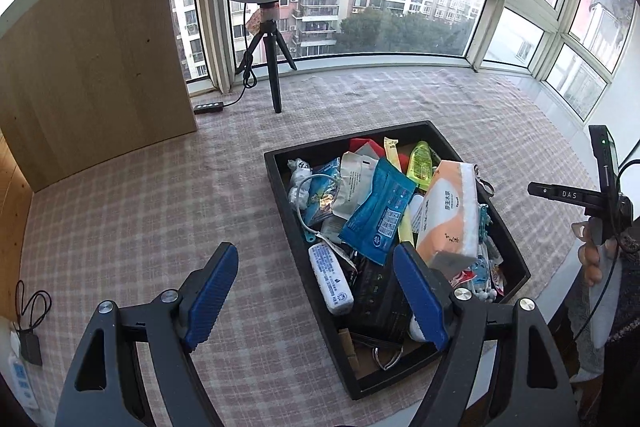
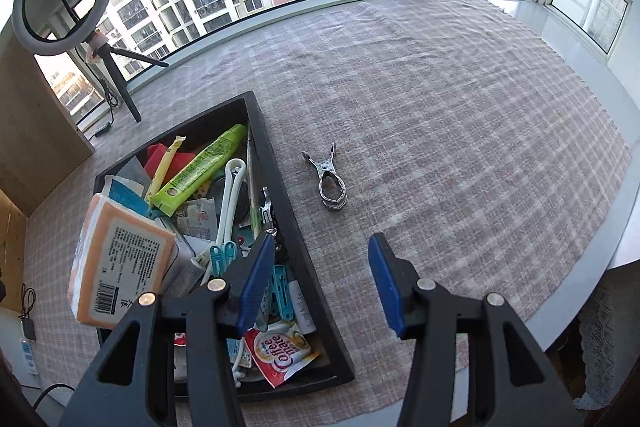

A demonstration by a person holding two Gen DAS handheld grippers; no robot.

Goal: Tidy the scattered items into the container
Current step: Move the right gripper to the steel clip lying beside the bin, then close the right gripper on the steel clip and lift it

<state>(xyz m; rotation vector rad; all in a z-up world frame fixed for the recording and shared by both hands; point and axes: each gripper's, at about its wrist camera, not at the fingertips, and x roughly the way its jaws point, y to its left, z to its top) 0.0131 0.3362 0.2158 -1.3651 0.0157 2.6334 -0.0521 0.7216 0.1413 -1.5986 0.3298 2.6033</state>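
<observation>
A black tray (image 1: 280, 183) on the checked cloth holds several items: an orange tissue pack (image 1: 450, 215), a blue pouch (image 1: 380, 211), a white tube (image 1: 330, 277). The tray (image 2: 304, 251) also shows in the right wrist view, with the tissue pack (image 2: 116, 259), a green tube (image 2: 200, 169) and a Coffee-mate sachet (image 2: 280, 347). A metal clip (image 2: 330, 179) lies on the cloth right of the tray. My left gripper (image 1: 316, 291) is open and empty above the tray's left edge. My right gripper (image 2: 320, 283) is open and empty, over the tray's right rim, short of the clip.
A ring light on a tripod (image 1: 268, 39) stands at the back by the windows. A wooden panel (image 1: 92, 67) stands at the back left. A power strip (image 1: 208, 107) and cables lie near it. The table edge (image 2: 624, 223) curves at the right.
</observation>
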